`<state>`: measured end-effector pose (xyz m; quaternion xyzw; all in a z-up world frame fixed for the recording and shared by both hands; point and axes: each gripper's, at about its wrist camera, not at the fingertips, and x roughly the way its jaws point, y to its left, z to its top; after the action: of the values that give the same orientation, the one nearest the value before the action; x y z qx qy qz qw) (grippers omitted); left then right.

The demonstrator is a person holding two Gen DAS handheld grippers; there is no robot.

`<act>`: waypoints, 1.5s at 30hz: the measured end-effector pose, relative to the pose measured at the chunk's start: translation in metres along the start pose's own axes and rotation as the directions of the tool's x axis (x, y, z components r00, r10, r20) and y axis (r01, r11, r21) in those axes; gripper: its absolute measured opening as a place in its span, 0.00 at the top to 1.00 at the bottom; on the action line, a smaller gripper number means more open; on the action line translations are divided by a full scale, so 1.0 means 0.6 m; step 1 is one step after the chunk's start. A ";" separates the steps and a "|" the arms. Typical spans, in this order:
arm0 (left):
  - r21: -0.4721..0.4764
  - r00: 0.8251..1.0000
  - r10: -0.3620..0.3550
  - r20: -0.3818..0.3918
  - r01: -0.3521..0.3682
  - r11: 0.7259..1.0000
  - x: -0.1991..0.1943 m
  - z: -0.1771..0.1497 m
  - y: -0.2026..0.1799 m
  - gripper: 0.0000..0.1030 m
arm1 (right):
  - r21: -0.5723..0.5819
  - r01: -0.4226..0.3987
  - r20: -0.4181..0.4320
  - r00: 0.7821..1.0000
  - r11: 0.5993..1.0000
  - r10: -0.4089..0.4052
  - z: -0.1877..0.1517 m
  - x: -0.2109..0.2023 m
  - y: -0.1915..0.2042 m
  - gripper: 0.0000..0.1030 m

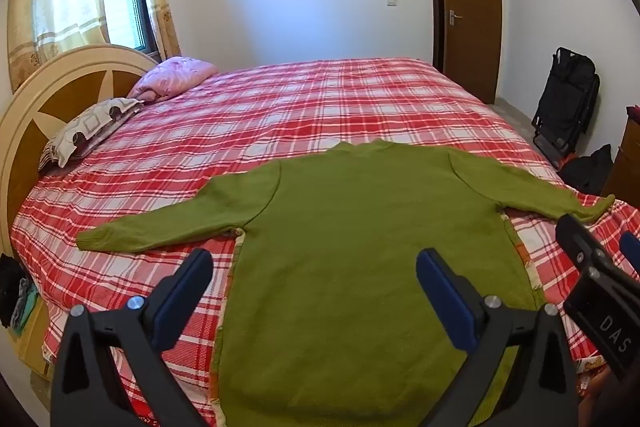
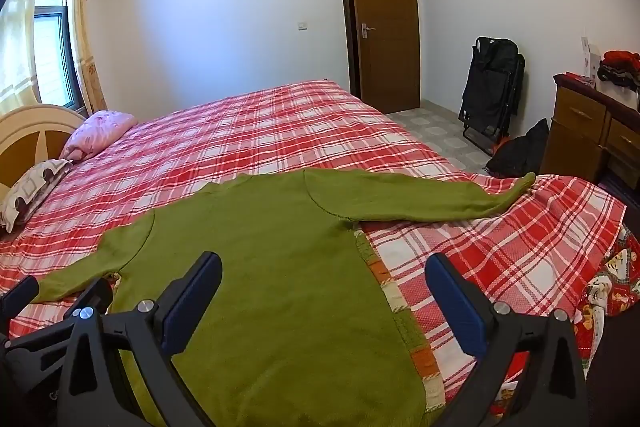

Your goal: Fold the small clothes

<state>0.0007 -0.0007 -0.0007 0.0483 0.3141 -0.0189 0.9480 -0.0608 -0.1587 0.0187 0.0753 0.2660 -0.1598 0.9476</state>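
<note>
- I am holding my left gripper (image 1: pixel 314 281) wide over the green sweater (image 1: pixel 360 247) lying flat on the plaid bed (image 1: pixel 320 99)
- My right gripper (image 2: pixel 324 285) is gaping too; only its view is showing the dresser (image 2: pixel 592 131)

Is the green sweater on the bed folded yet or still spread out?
Spread out. The green sweater lies flat on the bed, both sleeves extended sideways, no folds visible.

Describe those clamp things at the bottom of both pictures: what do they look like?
The left gripper and right gripper look alike: black plastic frames with triangular cut-outs, silver round bolts, and flat dark-blue pads lining the jaws. In the left view, the right one's body bears white letters "DAS". No cables or sleeves show.
</note>
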 end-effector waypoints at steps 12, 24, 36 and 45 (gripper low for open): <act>0.013 1.000 -0.013 0.002 0.013 1.000 -0.001 -0.007 -0.011 0.00 | 0.013 -0.002 -0.023 1.000 1.000 0.002 -0.008 0.011 -0.007 0.01; 0.029 0.999 -0.035 -0.003 0.035 0.999 -0.005 -0.004 -0.013 0.00 | 0.027 -0.002 -0.032 0.999 1.000 0.003 -0.004 0.012 -0.008 0.01; 0.027 0.999 -0.045 -0.018 0.045 0.999 0.000 -0.006 -0.017 0.00 | 0.028 -0.003 -0.039 0.999 1.000 0.004 -0.005 0.014 -0.009 0.01; 0.029 0.999 -0.044 -0.020 0.044 0.999 0.001 -0.006 -0.017 0.00 | 0.043 -0.003 -0.053 0.999 0.999 0.005 -0.005 0.019 -0.015 0.01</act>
<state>-0.0016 -0.0105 -0.0049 0.0558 0.3240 -0.0438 0.9434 -0.0561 -0.1694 0.0094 0.1006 0.2873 -0.1616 0.9387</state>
